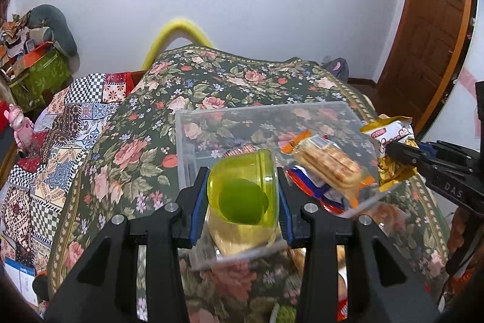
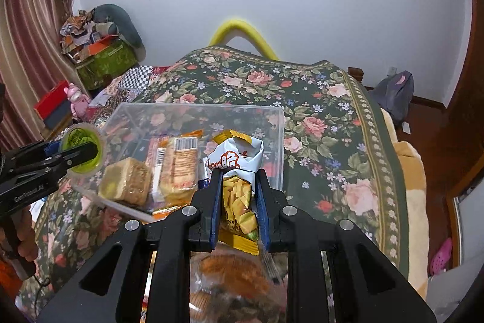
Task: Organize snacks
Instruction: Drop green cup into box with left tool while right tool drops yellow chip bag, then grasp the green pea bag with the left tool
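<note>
My left gripper (image 1: 242,180) is shut on a small green jelly cup (image 1: 242,189), held tilted over the near left corner of a clear plastic box (image 1: 193,120) on the bed. It also shows in the right wrist view (image 2: 83,153). My right gripper (image 2: 237,180) is shut on a yellow and white snack packet (image 2: 237,171), held over the box's near right side (image 2: 279,141). The packet also shows in the left wrist view (image 1: 390,141). Inside the box lie wrapped cracker packs (image 2: 178,168) and a wafer pack (image 2: 127,182).
The box rests on a floral bedspread (image 2: 332,126). More snack packets (image 2: 230,268) lie on the bed close under my right gripper. A patchwork quilt (image 1: 60,141) lies left of the bed. A wooden door (image 1: 429,20) stands at the right.
</note>
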The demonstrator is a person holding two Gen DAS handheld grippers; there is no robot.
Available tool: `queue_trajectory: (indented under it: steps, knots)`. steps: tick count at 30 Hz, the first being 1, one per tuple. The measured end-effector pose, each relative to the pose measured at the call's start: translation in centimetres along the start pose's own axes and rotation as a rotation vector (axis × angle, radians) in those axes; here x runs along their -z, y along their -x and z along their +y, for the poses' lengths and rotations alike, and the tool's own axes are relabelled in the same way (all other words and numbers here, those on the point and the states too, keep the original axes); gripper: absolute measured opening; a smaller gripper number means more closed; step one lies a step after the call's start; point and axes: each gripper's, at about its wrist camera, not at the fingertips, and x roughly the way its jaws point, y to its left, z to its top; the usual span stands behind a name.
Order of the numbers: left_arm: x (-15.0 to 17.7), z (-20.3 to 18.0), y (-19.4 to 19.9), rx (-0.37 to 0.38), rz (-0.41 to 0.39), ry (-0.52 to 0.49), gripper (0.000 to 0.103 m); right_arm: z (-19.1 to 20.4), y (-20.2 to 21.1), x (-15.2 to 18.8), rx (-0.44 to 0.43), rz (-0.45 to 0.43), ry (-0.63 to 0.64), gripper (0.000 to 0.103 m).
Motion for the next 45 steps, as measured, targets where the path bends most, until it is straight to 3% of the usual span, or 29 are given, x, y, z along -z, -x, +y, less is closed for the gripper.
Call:
queue_trajectory:
  steps: [9,17,23,26,36,45]
  knots:
    - [-0.9,0.0,-3.6,-0.046,0.027,0.012,0.040,0.7,-2.4,0.2,0.009,0.043,0.033,0.019]
    - [-1.1,0.4,-3.2,-0.053,0.028,0.057,0.044,1.2,-2.1,0.8,0.008,0.068,0.052,0.022]
    - [-0.8,-0.3,-1.3,-0.032,0.017,0.036,0.049,1.3,-0.5,1.1,0.009,0.056,0.065,0.038]
    - [-0.4,-1.1,0.2,-0.021,0.007,0.004,0.051,1.3,0.5,1.2,-0.012,0.044,0.059,0.040]
    - [3.3,-2.8,4.7,0.014,0.011,-0.075,0.062,1.8,4.5,2.7,-0.040,-0.004,0.064,0.052]
    - [7.7,-3.0,5.0,0.053,0.087,-0.080,0.063,0.2,5.4,5.3,-0.034,0.027,0.030,0.052]
